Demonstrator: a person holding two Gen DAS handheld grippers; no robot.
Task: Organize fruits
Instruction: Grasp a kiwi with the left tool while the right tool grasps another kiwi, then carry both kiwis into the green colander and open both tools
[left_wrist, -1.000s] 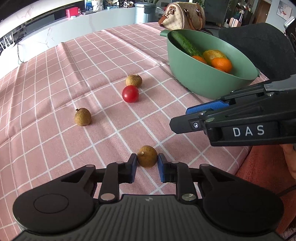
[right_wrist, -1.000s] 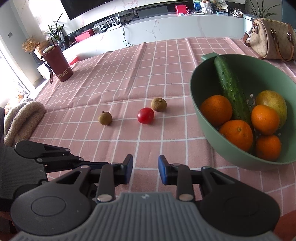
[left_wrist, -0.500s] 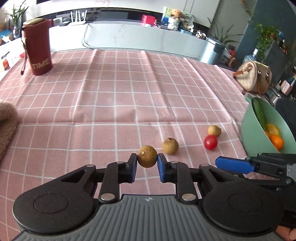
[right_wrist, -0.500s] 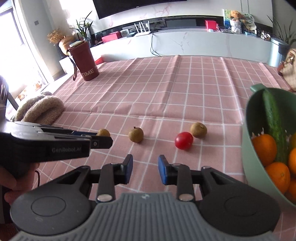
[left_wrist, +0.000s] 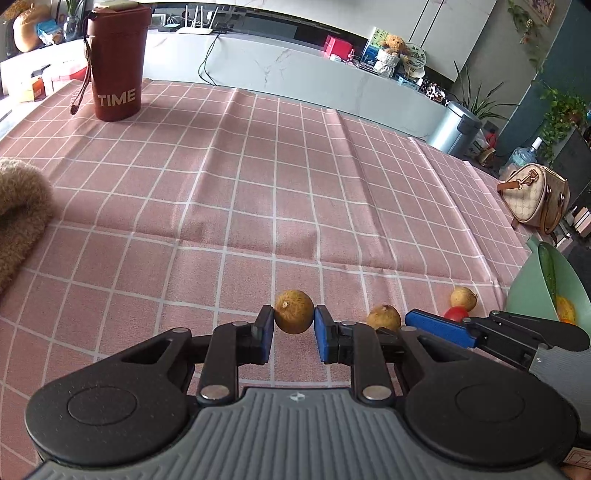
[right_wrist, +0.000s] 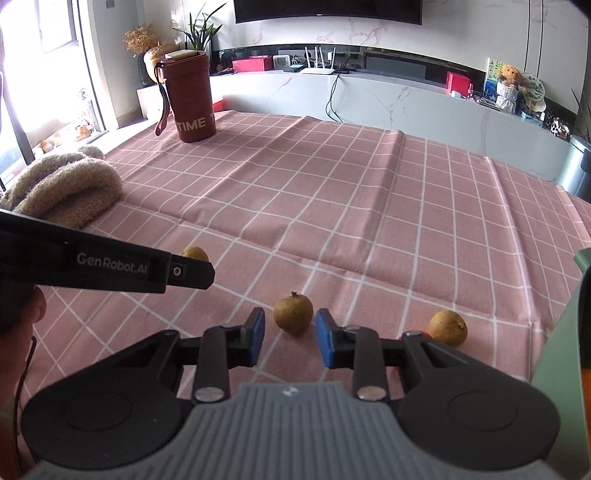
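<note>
Between the blue pads of your left gripper (left_wrist: 294, 329) sits a small round brown longan-like fruit (left_wrist: 294, 312), clamped on both sides and held clear above the pink checked tablecloth (left_wrist: 258, 192). From the right wrist view, your right gripper (right_wrist: 290, 335) points at a second brown fruit (right_wrist: 293, 313) of the same kind, resting on the cloth just beyond the fingertips. Its jaws stand a narrow way apart with nothing pinched; the pads do not touch that fruit.

Further right on the cloth lies a third brown fruit (right_wrist: 447, 328). A small red round tomato (left_wrist: 456, 314) shows in the left wrist view, partly hidden behind the right gripper's blue finger (left_wrist: 439, 326). At the far right edge stands a pale green plastic bowl (left_wrist: 532, 288) holding a dark green cucumber (left_wrist: 547, 271) and something orange, only partly in view.

Far side of the table: a dark red cylindrical tumbler lettered TIME (left_wrist: 117, 59), upright. A tan fuzzy knitted item (right_wrist: 62, 188) lies at the left. A beige patterned handbag (left_wrist: 535, 199) sits at the right edge.
</note>
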